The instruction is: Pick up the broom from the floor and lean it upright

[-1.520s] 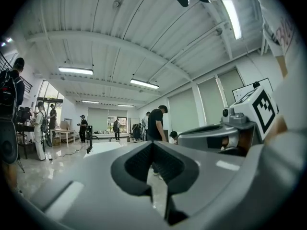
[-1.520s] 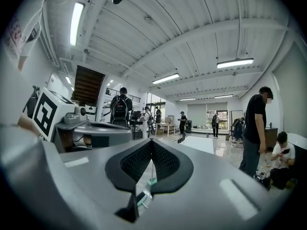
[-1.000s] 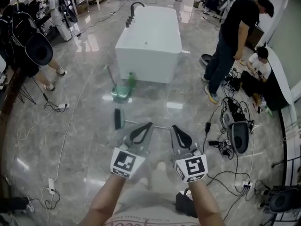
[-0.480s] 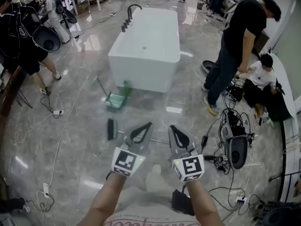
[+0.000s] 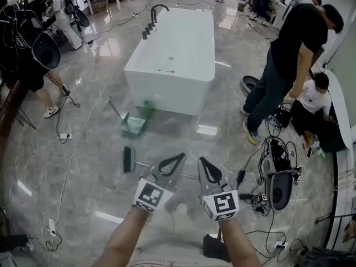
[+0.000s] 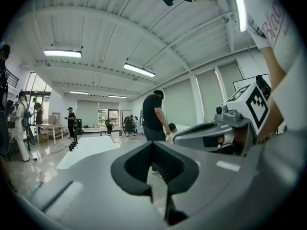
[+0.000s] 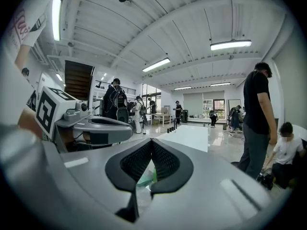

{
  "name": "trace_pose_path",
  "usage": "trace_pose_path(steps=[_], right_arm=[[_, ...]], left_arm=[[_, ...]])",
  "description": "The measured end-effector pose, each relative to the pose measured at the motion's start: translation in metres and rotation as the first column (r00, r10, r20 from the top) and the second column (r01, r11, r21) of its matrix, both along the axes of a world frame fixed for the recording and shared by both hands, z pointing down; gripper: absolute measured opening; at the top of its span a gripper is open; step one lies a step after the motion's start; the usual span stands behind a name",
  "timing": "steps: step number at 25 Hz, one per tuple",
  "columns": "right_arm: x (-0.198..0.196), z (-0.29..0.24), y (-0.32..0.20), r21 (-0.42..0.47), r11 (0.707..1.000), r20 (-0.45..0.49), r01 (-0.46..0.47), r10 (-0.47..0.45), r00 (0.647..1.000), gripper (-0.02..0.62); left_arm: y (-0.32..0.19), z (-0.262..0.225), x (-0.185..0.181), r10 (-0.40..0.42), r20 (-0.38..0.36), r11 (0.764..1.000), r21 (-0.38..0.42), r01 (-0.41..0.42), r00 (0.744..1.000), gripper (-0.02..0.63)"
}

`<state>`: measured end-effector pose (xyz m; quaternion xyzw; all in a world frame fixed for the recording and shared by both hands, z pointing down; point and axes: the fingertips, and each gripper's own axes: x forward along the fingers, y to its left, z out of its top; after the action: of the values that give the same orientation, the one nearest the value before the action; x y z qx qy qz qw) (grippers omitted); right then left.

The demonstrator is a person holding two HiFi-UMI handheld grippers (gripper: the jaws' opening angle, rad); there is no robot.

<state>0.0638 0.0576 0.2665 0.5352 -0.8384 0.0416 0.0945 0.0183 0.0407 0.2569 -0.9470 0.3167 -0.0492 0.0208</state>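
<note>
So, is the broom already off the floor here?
No, in the head view the broom lies flat on the floor, short of the white bathtub.

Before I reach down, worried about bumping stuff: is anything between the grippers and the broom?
Nothing visible does. The broom lies below the left gripper and right gripper; the dustpan sits farther off, by the tub.

Left tool [image 5: 177,159] and right tool [image 5: 203,163] side by side, both empty, jaws together.
</note>
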Motion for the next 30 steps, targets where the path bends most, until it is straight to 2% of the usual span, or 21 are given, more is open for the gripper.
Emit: trace_pose_path(steps=[3, 6, 9, 12, 16, 19, 22, 24, 26, 29, 30], right_arm=[[-0.003, 0.024, -0.002, -0.017, 1.0, 0.001, -0.011, 0.011, 1.0, 0.003], [0.004, 0.071, -0.008, -0.035, 0.999, 0.003, -0.032, 0.032, 0.999, 0.002], [0.018, 0.134, -0.015, -0.064, 0.995, 0.003, -0.074, 0.074, 0.997, 0.003], [0.029, 0.201, -0.024, -0.087, 0.992, -0.008, -0.088, 0.088, 0.996, 0.003], [0.04, 0.289, -0.035, -0.123, 0.988, -0.037, -0.088, 0.084, 0.996, 0.003], [0.042, 0.343, -0.045, -0.117, 0.99, -0.055, -0.079, 0.073, 0.996, 0.003], [0.04, 0.391, -0.058, -0.108, 0.993, -0.058, -0.056, 0.05, 0.997, 0.003], [0.041, 0.428, -0.07, -0.113, 0.993, -0.061, -0.043, 0.036, 0.998, 0.003], [0.043, 0.472, -0.077, -0.14, 0.989, -0.077, -0.037, 0.026, 0.997, 0.003], [0.046, 0.541, -0.081, -0.202, 0.979, -0.087, -0.04, 0.023, 0.996, 0.003], [0.047, 0.562, -0.081, -0.223, 0.974, -0.088, -0.046, 0.027, 0.996, 0.003]], left_arm=[[-0.004, 0.028, 0.0, 0.046, 0.027, 0.999, -0.011, -0.046, 0.999, 0.0], [-0.009, 0.078, 0.007, 0.122, 0.072, 0.993, -0.01, -0.121, 0.99, 0.0], [-0.015, 0.146, 0.018, 0.192, 0.105, 0.981, -0.028, -0.19, 0.976, 0.0], [-0.019, 0.219, 0.027, 0.268, 0.107, 0.963, -0.058, -0.263, 0.957, 0.0], [-0.028, 0.312, 0.035, 0.296, 0.111, 0.953, -0.099, -0.286, 0.949, 0.0], [-0.035, 0.376, 0.043, 0.318, 0.108, 0.944, -0.129, -0.304, 0.942, 0.0], [-0.043, 0.442, 0.054, 0.368, 0.104, 0.924, -0.157, -0.35, 0.924, 0.0], [-0.047, 0.493, 0.062, 0.422, 0.124, 0.899, -0.187, -0.396, 0.898, 0.002], [-0.04, 0.551, 0.071, 0.502, 0.172, 0.856, -0.236, -0.46, 0.848, 0.002], [-0.018, 0.637, 0.073, 0.634, 0.277, 0.768, -0.333, -0.547, 0.722, 0.002], [-0.014, 0.661, 0.072, 0.661, 0.314, 0.747, -0.36, -0.559, 0.681, 0.027]])
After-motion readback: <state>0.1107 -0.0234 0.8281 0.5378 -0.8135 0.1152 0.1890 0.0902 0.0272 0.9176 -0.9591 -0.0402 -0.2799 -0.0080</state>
